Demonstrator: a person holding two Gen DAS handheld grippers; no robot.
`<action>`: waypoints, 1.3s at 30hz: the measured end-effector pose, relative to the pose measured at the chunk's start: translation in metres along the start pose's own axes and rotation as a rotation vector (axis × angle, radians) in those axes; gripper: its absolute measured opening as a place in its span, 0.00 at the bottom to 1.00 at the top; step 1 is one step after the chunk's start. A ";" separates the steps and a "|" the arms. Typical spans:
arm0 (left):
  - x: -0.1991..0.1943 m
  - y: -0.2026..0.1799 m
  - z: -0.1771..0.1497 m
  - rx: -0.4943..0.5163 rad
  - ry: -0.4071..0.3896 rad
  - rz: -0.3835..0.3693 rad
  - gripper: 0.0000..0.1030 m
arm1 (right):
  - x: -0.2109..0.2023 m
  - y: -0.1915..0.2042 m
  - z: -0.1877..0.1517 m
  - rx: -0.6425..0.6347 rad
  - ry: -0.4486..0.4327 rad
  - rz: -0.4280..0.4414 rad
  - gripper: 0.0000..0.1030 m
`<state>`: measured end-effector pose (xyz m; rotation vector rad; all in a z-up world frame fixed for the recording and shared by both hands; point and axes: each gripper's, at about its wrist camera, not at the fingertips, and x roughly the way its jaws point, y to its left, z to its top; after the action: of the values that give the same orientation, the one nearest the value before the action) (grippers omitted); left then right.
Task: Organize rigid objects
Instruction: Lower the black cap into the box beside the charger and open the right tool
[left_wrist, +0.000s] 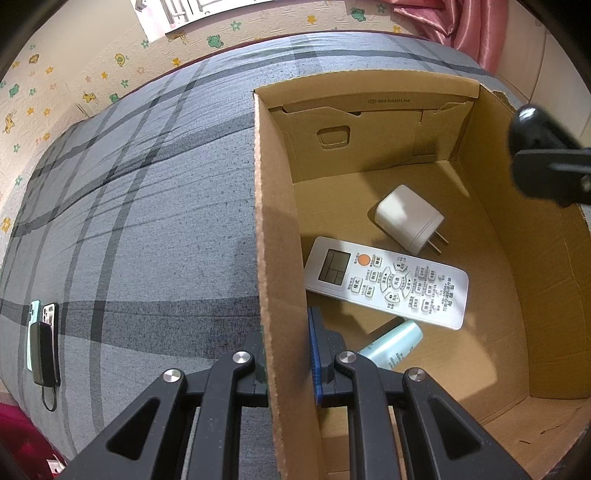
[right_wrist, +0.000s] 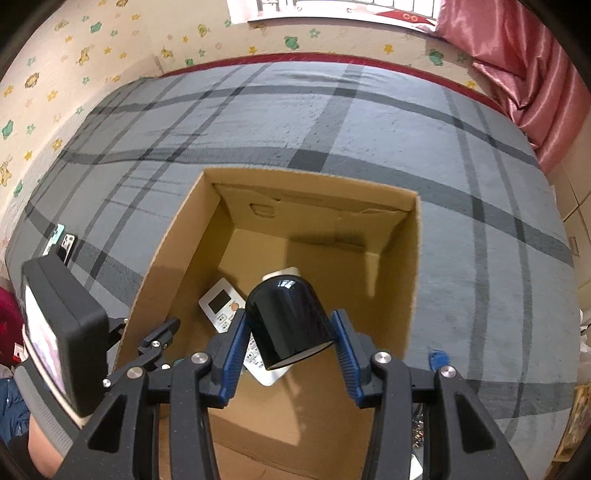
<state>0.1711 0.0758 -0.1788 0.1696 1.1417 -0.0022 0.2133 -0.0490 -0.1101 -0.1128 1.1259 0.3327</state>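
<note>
A glossy black cup (right_wrist: 290, 323) sits clamped between the blue pads of the right gripper (right_wrist: 290, 343), tilted, above the open cardboard box (right_wrist: 413, 266) that stands on the grey plaid bedcover (right_wrist: 369, 129). On the box floor lie a white remote control (left_wrist: 386, 282), a white plug charger (left_wrist: 408, 218) just beside it and a pale green tube (left_wrist: 393, 345) partly under the remote. The left gripper (left_wrist: 290, 363) is clenched on the box's left wall, one finger outside and one inside.

One cardboard box (left_wrist: 280, 229) sitting on the bed, one remote (left_wrist: 388, 282), one charger (left_wrist: 408, 218), one tube (left_wrist: 393, 345), one black cup (right_wrist: 291, 321), two phones (left_wrist: 50, 314) lying aside
</note>
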 end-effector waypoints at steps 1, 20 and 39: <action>0.000 0.001 0.000 -0.003 0.000 -0.002 0.15 | 0.003 0.001 0.000 -0.001 0.004 0.002 0.47; 0.001 0.001 0.000 0.001 -0.003 -0.003 0.15 | 0.072 0.014 -0.004 -0.020 0.132 0.027 0.47; 0.000 -0.001 0.000 0.003 -0.002 0.003 0.15 | 0.074 0.013 -0.005 -0.007 0.123 0.018 0.52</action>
<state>0.1711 0.0752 -0.1789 0.1744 1.1396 -0.0013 0.2337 -0.0224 -0.1777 -0.1305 1.2479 0.3491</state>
